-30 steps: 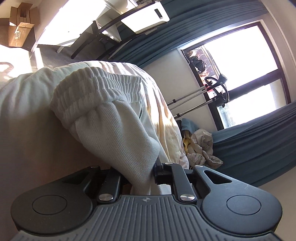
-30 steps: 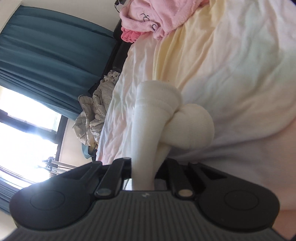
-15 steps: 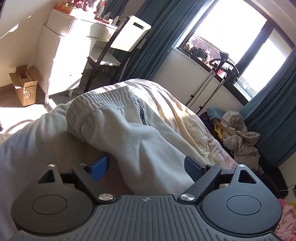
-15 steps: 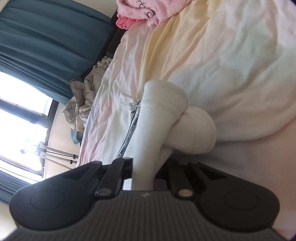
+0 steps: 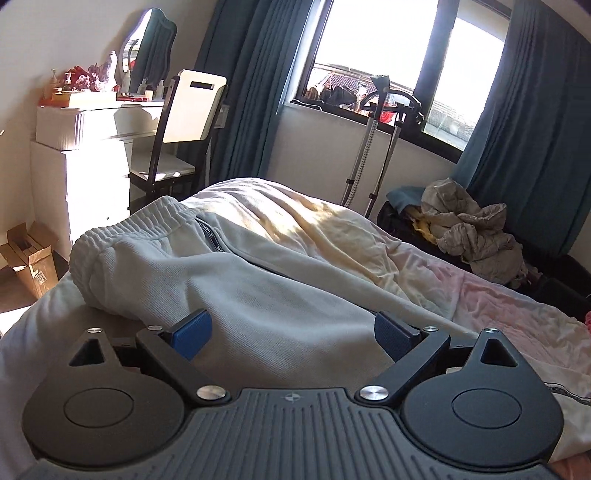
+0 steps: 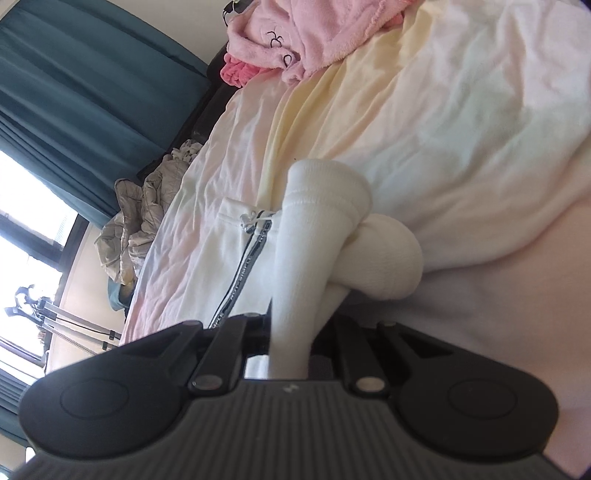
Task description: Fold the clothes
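Note:
A pair of white sweatpants [image 5: 258, 288] lies on the bed, its elastic waistband [image 5: 122, 229] at the left. My left gripper [image 5: 291, 332] is open just above the fabric, blue pads [image 5: 194, 330] apart on either side of it, holding nothing. My right gripper [image 6: 291, 332] is shut on a ribbed leg cuff of the sweatpants [image 6: 314, 236], which stands up bunched from the jaws. The rest of the sweatpants, with a black side stripe and drawstring [image 6: 251, 251], lies flat on the bed to the left.
The bed has a pale cream and pink sheet [image 5: 480, 295]. A pink garment [image 6: 306, 33] lies at its far end. A heap of grey clothes [image 5: 469, 229], a garment steamer stand [image 5: 380, 122], a chair [image 5: 184, 136] and a white dresser [image 5: 81, 155] stand around the bed.
My left gripper opened and let go of the sweatpants, then drew back and levelled out. My right gripper stays shut on the cuff and has shifted slightly.

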`<state>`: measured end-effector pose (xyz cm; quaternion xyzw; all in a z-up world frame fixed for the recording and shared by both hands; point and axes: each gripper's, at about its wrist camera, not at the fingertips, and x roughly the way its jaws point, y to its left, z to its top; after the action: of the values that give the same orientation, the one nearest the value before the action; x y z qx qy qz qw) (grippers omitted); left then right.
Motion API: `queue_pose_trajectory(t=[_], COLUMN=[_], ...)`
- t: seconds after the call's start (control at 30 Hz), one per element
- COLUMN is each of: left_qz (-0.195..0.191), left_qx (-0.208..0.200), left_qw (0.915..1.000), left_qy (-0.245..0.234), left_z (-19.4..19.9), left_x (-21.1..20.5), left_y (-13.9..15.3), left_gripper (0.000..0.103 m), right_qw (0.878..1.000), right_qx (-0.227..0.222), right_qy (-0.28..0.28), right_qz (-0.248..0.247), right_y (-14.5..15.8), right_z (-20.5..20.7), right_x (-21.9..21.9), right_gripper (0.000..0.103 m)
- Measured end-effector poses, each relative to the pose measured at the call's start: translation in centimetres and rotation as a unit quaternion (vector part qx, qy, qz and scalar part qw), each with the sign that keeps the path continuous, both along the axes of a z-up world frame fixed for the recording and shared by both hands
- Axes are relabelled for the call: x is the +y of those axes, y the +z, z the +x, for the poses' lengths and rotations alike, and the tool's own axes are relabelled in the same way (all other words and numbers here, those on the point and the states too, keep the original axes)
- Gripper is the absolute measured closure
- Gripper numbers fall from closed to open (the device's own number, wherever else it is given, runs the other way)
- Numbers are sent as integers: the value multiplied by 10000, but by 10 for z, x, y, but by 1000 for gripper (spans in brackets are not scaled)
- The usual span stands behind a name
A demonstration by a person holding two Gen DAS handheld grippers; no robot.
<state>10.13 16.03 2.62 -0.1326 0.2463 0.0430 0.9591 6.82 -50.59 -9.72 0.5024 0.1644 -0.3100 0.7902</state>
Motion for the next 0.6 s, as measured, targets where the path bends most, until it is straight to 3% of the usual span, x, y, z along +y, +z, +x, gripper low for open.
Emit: queue_pose_trajectory(t=[0.17,0.6], left_qz=[247,666], left_qx=[71,415], left_qw=[9997,9967], left_qy=[-23,-226], left_z=[12,31], left_x=[-17,-55], left_y=[-6,-32], left_gripper=[7,7], right_qw=[9991,9936], right_qx=[262,408], right_qy=[31,-145], right_qz=[-340,-1041], right_y=[-4,7], right_z=[8,18], right_x=[4,17], right_gripper=[93,93])
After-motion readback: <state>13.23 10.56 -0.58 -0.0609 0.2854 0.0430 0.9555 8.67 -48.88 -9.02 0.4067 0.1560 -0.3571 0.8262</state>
